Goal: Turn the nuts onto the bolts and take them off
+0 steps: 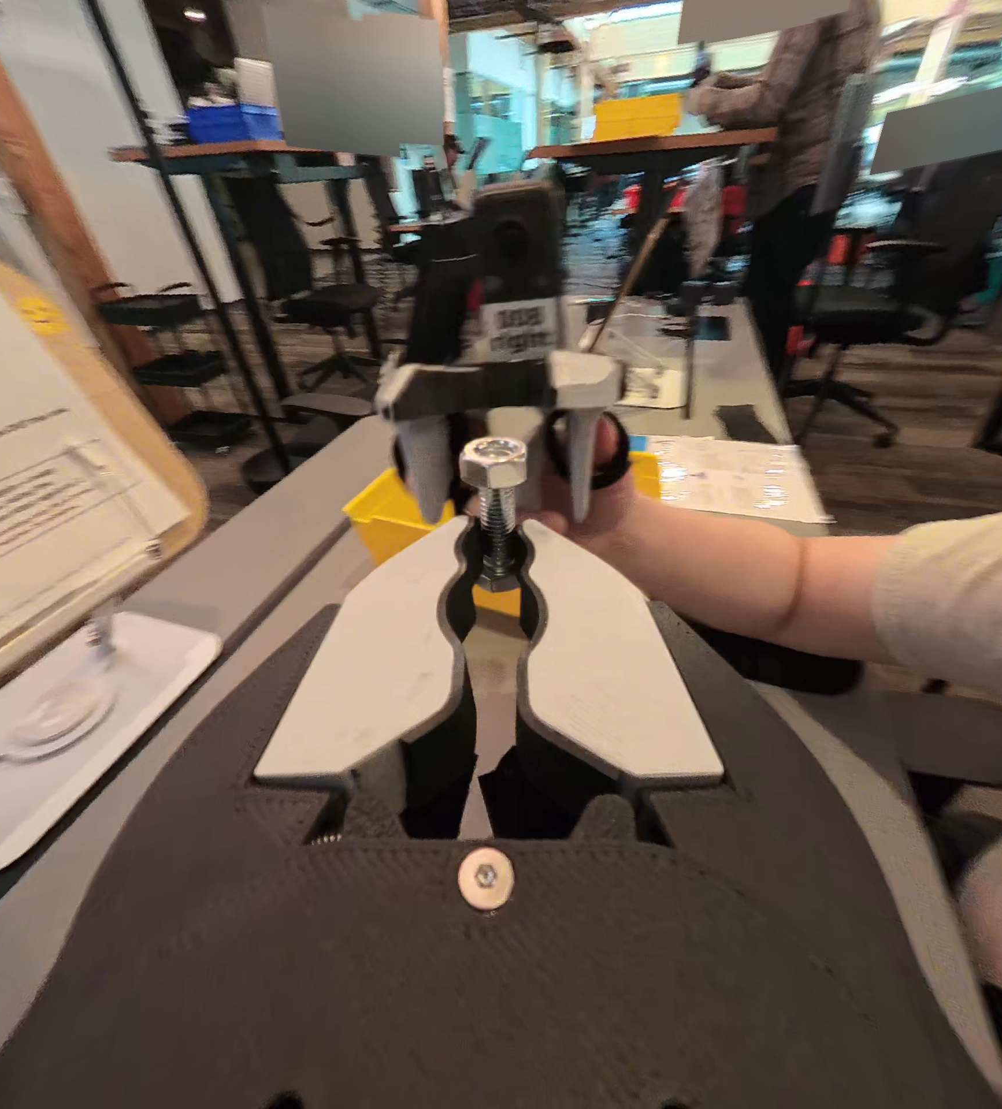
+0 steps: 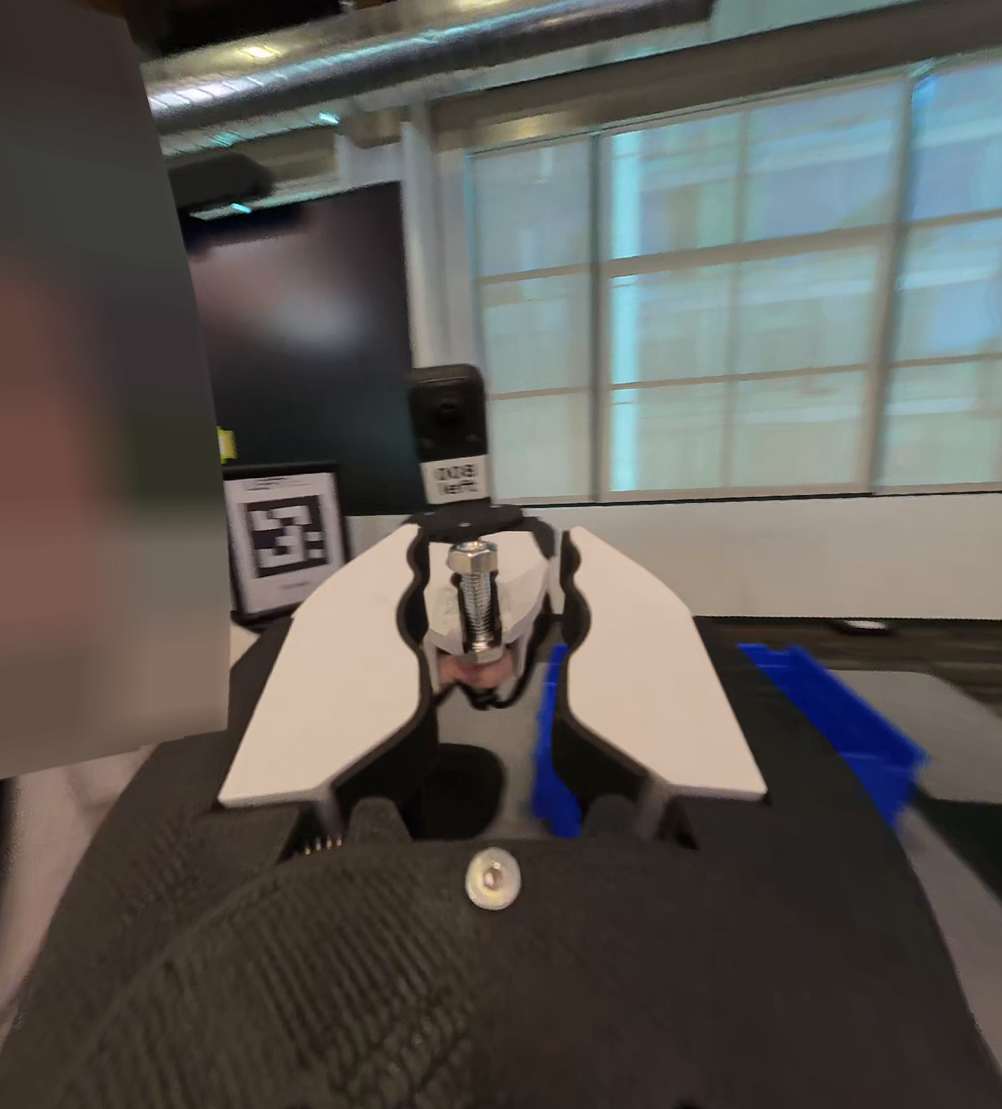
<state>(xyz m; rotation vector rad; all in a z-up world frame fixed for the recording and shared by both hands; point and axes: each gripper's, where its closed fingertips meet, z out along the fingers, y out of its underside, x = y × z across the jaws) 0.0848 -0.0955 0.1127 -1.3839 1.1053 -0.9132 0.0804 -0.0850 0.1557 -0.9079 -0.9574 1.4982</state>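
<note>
Bolt (image 1: 491, 504) upright between the two claws, hex head up, shank threaded, with a nut (image 1: 496, 581) at its lower end. Table (image 1: 282, 576), grey, lies below both claws. Left claw (image 1: 494, 540): fingers clamped on the lower shank just above the nut. Right claw (image 1: 504, 516), opposite it and tilted downward: fingers apart, one on each side of the bolt head, not touching it; a hand (image 1: 594, 510) grips it from behind. Yellow bin (image 1: 387, 516) sits on the table beyond the left claw; blue bin (image 2: 835, 714) to the right of the right claw (image 2: 489, 594).
</note>
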